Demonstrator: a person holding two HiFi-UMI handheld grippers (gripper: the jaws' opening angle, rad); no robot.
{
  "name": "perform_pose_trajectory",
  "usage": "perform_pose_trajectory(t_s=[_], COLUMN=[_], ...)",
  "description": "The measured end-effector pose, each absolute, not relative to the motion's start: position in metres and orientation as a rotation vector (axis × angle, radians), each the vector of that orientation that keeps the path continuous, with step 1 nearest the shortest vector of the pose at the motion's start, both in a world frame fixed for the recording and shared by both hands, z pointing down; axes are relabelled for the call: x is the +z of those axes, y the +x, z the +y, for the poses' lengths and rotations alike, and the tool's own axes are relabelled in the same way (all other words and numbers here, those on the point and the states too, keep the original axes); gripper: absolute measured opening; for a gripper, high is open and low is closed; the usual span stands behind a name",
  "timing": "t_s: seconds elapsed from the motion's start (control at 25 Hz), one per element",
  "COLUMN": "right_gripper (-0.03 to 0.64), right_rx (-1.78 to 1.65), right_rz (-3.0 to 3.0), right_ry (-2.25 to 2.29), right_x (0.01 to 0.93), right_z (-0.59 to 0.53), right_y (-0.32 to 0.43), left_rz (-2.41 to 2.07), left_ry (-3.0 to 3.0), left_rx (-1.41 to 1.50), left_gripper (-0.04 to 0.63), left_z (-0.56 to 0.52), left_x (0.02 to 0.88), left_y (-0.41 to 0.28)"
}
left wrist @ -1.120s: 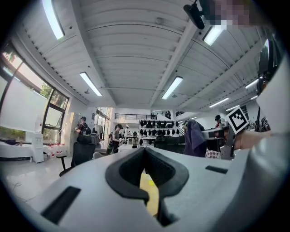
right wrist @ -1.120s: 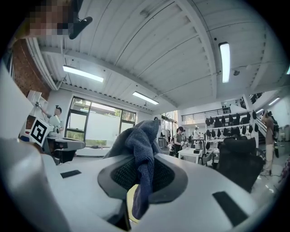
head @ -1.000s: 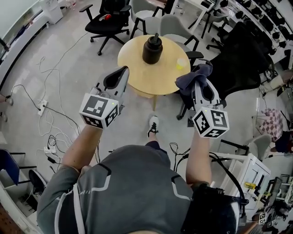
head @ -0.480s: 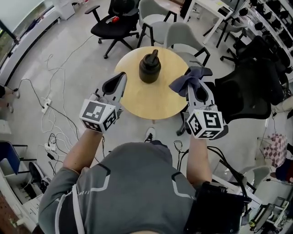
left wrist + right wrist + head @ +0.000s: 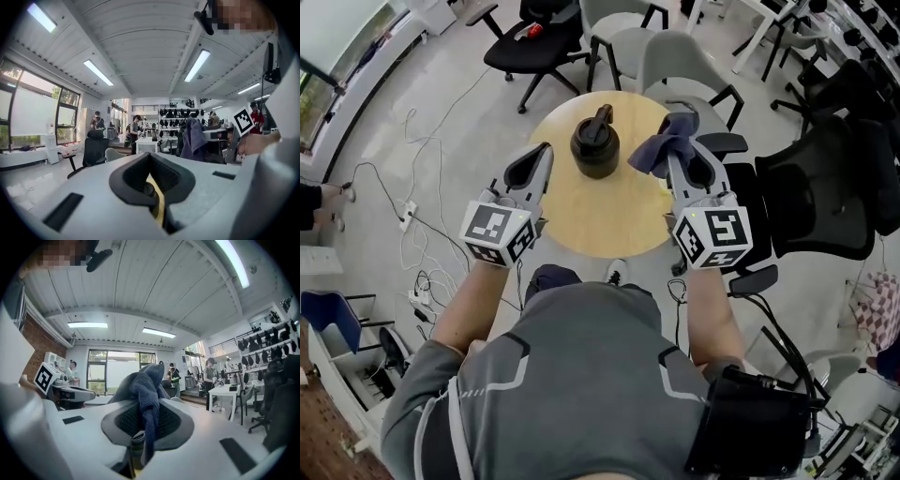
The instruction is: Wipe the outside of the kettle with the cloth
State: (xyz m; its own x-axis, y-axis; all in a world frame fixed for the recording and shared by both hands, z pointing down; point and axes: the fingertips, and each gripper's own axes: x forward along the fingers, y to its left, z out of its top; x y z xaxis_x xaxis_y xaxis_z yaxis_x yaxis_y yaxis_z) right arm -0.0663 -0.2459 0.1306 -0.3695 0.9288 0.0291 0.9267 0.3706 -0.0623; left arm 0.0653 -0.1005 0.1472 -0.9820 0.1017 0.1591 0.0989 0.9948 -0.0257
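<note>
Black kettle upright on table

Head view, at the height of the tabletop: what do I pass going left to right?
left claw → kettle, standing on the round table → cloth, pinched in the right claw → black office chair

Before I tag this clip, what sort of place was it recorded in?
Probably an open-plan office or lab workspace: wheeled office chairs stand around a round wooden table, loose cables lie on the floor, and white desks sit under strip lights.
</note>
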Motion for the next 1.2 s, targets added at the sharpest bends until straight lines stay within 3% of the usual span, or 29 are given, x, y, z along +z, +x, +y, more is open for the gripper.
perform_pose_trajectory(t_s=[0.44,1.2], right_gripper=[0.071,0.071], right_rx=[0.052,0.095], right_rz=[-2.471,-2.279], right_ry=[-1.631,-1.675], right_x=[0.191,0.322], right_z=[-0.155,-0.066], right_y=[-0.116,-0.150], left_rz=[-2.909,-2.783], left_ry=[0.059,0.241], left_rx=[-0.042,-0.143], left_gripper=[0.009,0.009], left_z=[-0.059,-0.040], left_x=[0.204,0.300], left_y=[-0.002,-0.049])
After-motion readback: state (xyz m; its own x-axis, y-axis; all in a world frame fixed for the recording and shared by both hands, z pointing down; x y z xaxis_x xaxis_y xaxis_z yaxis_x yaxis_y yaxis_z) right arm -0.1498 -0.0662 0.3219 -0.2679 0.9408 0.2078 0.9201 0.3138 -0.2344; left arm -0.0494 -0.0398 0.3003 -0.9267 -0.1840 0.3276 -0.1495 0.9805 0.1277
